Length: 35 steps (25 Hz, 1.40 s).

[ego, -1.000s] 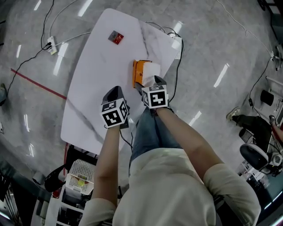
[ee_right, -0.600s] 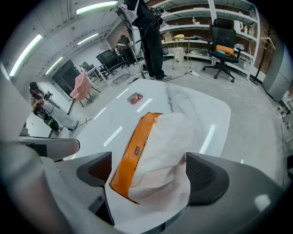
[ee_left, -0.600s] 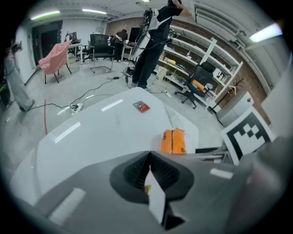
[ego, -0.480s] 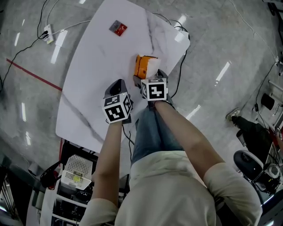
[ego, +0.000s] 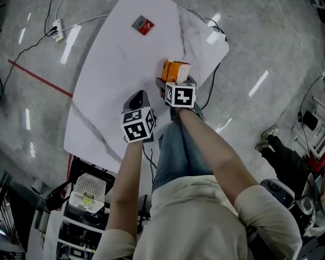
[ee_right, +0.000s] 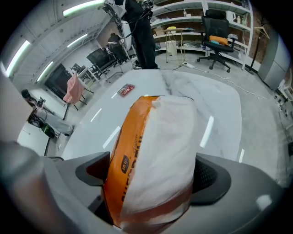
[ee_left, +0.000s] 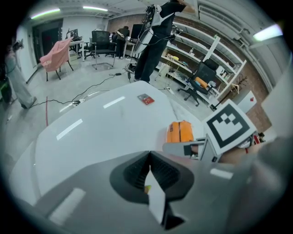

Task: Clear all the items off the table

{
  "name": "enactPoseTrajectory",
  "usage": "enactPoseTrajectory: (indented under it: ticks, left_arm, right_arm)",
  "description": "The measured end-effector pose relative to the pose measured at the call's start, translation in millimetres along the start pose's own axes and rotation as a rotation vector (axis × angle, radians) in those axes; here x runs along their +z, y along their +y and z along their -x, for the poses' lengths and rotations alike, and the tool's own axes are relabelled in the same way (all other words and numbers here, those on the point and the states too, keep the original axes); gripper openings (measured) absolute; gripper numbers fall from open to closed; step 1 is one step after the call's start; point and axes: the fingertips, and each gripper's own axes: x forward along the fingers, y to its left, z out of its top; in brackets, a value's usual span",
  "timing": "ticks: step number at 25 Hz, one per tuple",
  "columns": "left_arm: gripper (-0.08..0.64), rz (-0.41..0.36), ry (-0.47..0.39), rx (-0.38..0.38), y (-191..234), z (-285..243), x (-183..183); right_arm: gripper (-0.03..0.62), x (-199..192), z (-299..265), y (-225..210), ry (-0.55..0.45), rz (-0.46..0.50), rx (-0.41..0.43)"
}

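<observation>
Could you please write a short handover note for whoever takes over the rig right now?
Left gripper: jaws together, over the near part of the table.
Right gripper: shut on the orange-and-white pack, near the table's right edge; I cannot tell whether the pack rests on the table.
Small red packet: lies at the table's far end, untouched.
Done: pack gripped.
Left: take the pack off the table, then fetch the red packet.

Ceiling strip lights (ee_left: 94,8); glare streaks on floor (ego: 284,51); fisheye vignetting; blurred foreground.
</observation>
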Motion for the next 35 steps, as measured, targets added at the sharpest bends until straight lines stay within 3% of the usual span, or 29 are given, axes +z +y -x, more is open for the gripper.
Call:
enactPoseTrajectory:
  ticks: [8,13,17,35]
  left_arm:
    - [0.009,0.006,0.001,0.002,4.0,-0.6,-3.2]
    - [0.009,-0.002,-0.002,-0.007,-2.0,2.7,-3.6]
    - [0.009,-0.010,-0.008,-0.010,-6.7,9.9,-3.1]
    - [0.009,-0.017,-0.052,-0.023,-36.0,78.4,11.1]
  right_arm:
    - [0.511,-2.4,-1.7,-4.1,0.006,0.021,-0.028]
    - [0.386,-3.1,4.9,-8.0,0.028,0.004,-0.023]
    - [0.302,-2.3,16.9,-10.4,0.029,0.043,-0.038]
    - [0.290,8.7,114.8,8.1,-0.043,0.108,-0.009]
